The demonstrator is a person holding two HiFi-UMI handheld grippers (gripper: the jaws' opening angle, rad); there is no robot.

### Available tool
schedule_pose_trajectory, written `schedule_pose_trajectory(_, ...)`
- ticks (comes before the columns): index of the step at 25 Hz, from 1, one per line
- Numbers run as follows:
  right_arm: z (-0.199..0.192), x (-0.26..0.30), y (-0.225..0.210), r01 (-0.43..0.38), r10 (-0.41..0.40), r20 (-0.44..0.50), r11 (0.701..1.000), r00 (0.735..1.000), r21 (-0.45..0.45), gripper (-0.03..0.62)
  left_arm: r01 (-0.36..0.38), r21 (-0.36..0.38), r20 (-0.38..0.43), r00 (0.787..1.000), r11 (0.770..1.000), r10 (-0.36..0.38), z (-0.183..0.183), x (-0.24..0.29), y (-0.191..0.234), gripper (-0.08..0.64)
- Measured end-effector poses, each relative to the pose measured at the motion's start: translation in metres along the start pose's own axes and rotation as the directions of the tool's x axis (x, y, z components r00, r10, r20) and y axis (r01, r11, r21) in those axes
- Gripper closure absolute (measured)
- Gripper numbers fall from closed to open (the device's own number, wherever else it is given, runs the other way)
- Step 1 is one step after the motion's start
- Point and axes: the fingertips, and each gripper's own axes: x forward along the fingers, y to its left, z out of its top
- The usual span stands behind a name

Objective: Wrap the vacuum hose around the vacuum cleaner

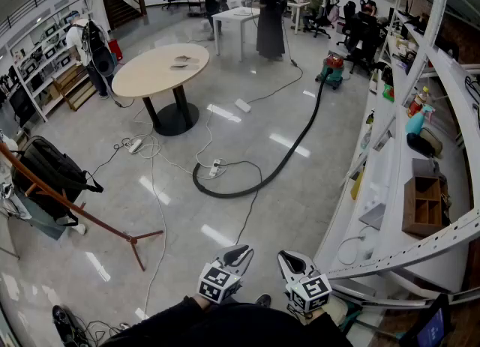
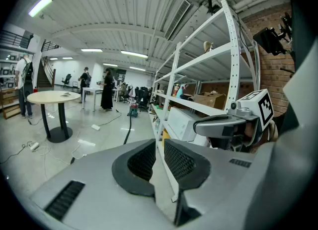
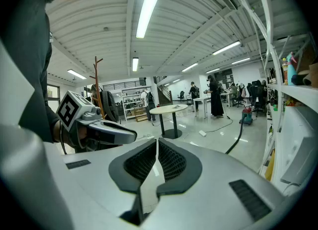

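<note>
Far across the floor stands the red and green vacuum cleaner (image 1: 331, 68), beside the shelving. Its black hose (image 1: 289, 154) runs toward me over the floor and curls into a loop near the middle (image 1: 225, 190). Both grippers sit low and close to my body, far from the hose. My left gripper (image 1: 244, 249) is shut with nothing in it; my right gripper (image 1: 286, 256) is shut and empty too. In the left gripper view the vacuum cleaner (image 2: 132, 109) and hose (image 2: 126, 135) show beyond the closed left gripper (image 2: 159, 160). The right gripper view shows the vacuum cleaner (image 3: 246, 117) past the closed right gripper (image 3: 157, 158).
A round wooden table (image 1: 161, 68) stands at left centre. White cables and power strips (image 1: 216, 167) lie near the hose loop. A coat stand (image 1: 75, 207) with a black backpack (image 1: 49, 173) is at the left. White shelving (image 1: 420, 188) lines the right side. People (image 1: 270, 16) stand at the back.
</note>
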Motion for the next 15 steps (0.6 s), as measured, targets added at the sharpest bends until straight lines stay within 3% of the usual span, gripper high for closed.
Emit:
schedule_pose_trajectory(8,-0.019,-0.04,-0.031,0.011,-0.011,-0.017,1.0,1.0,0.0,0.568,0.062,0.007,-0.046,0.997,0.998,-0.062,-0.009,0.038,-0.067,0.491)
schedule_pose_trajectory(15,-0.03,-0.033,-0.011,-0.066,0.066,-0.011,0.998,0.998,-0.006,0.568,-0.065,-0.07,-0.078,0.995,0.995,0.06,-0.025,0.018,-0.043,0.491)
